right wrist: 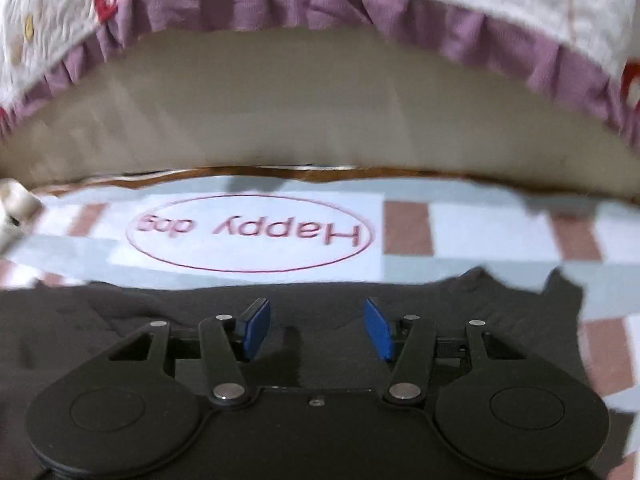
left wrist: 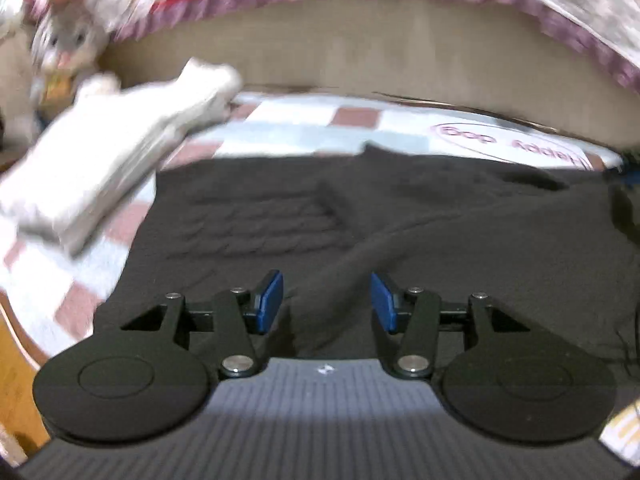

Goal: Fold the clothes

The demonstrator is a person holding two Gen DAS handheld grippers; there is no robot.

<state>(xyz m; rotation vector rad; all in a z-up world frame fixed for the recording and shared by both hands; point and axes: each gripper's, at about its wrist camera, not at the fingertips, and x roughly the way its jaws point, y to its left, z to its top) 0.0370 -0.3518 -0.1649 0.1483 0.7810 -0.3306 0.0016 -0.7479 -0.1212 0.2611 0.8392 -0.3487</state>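
Observation:
A black knitted sweater point(left wrist: 360, 216) lies spread flat on a checked mat point(left wrist: 304, 120), with a cable-knit panel facing up and a sleeve folded across it. My left gripper point(left wrist: 326, 300) hovers open just above the sweater's near part, blue pads apart, nothing between them. In the right wrist view the same black sweater point(right wrist: 160, 320) fills the lower frame, its far edge ragged against the checked mat point(right wrist: 480, 232). My right gripper point(right wrist: 316, 328) is open over it, holding nothing. A folded white garment point(left wrist: 112, 152) rests on the mat at the left, blurred.
A beige bed side point(right wrist: 320, 120) with a white quilt and purple frill point(right wrist: 280, 0) rises right behind the mat. A plush toy point(left wrist: 68, 44) sits at the far left. The mat carries a pink "Happy dog" oval point(right wrist: 248, 232). Wooden floor point(left wrist: 16, 360) shows at lower left.

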